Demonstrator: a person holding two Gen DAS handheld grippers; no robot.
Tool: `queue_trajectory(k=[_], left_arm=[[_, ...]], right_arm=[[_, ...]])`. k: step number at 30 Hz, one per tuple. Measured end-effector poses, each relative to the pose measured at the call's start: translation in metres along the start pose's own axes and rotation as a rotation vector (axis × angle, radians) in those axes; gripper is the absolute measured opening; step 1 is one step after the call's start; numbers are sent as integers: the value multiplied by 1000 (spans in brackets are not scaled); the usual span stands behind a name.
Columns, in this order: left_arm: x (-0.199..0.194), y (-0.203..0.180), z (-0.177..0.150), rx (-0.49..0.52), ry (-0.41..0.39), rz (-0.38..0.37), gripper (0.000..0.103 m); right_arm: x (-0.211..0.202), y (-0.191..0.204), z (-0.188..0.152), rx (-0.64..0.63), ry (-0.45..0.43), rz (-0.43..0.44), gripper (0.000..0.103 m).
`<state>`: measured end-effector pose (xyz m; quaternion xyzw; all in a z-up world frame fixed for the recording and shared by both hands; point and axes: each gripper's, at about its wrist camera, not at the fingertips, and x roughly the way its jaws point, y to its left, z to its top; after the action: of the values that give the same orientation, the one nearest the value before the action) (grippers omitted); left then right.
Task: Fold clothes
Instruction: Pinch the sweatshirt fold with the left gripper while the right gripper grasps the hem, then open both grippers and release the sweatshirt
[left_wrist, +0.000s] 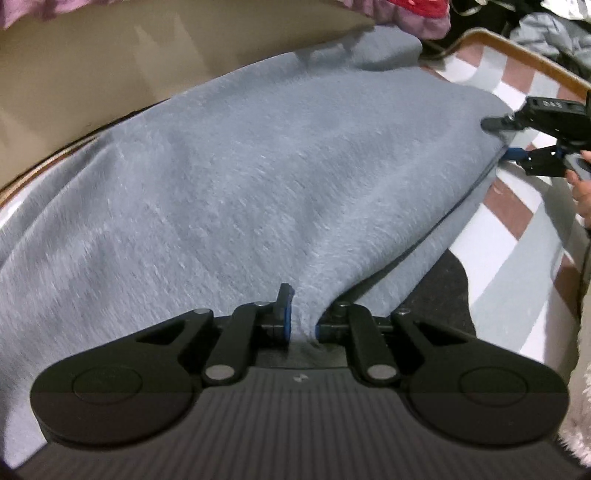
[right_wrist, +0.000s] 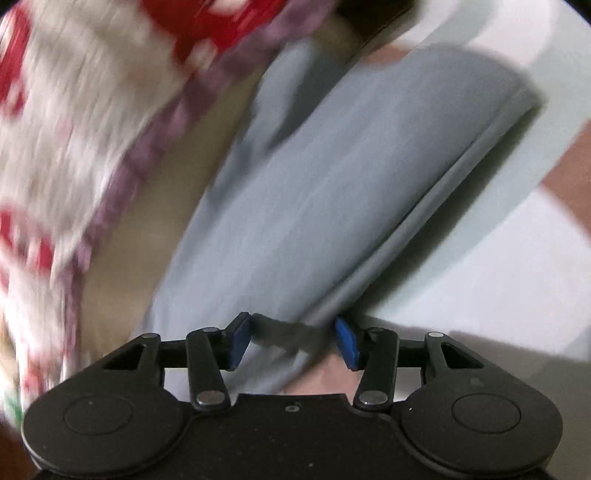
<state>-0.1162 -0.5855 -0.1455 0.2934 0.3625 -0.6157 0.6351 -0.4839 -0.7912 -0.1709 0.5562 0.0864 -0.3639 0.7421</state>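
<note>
Here, the left gripper (left_wrist: 303, 325) is clenching a bunched fold of the grey garment (left_wrist: 236, 192), with the cloth pinched tight between its blue-padded fingers (left_wrist: 286, 314). The garment is lying spread over a checked surface (left_wrist: 517, 229) of white, pale blue and brown squares, and its far edge is reaching toward a beige cushion (left_wrist: 92, 62).

In the left wrist view, the right gripper (left_wrist: 504, 140) is sitting at the garment's far right corner, one finger above the cloth edge and one below it. A hand (left_wrist: 583, 192) is holding that tool by its handle.

In the right wrist view, the right gripper (right_wrist: 293, 341) is standing with its jaws apart. The blue pads (right_wrist: 347, 343) are flanking the garment's hem (right_wrist: 284, 332) without pressing it together, so the claw is reading as released (motion blur is softening this view). The grey garment (right_wrist: 332, 177) is stretching away from the pads in a folded, double-layered strip.

A red, white and purple patterned fabric (right_wrist: 92, 110) is lying beside the garment on its left.
</note>
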Motion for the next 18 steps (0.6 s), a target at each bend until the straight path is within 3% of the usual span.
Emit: queue_trajectory(k=[6,8,9,11,13,14,16,17,18], left_arm=[[7,10,7,-71,10,-37,10],[5,10,6,-69,10,-52,10],[3,11,6,-73,11,-66,10],[-2,15,4,-78,9,-96,12],[-6,21,3,-106,8,-117,16],[-8,23,2,-119,7,-125,19],[-18,25,2,-119,9,-101,28],[-23,25,2,-118,9,-87,39],[-33,27,1,-117,2,-58,42]], right_arm=[[-2,-1,46,-51,-196,-162,55],[-3,-1,61,-69,-259,-217,8],[-3,-2,69,-79,-291,-244,7],[-18,26,73,-234,-346,-244,6],[-26,65,66,-529,-387,-338,5],[-30,70,62,-615,-400,-390,6],[-14,62,69,-627,-342,-479,14],[1,52,76,-613,-269,-573,20],[16,42,84,-596,-187,-674,35]])
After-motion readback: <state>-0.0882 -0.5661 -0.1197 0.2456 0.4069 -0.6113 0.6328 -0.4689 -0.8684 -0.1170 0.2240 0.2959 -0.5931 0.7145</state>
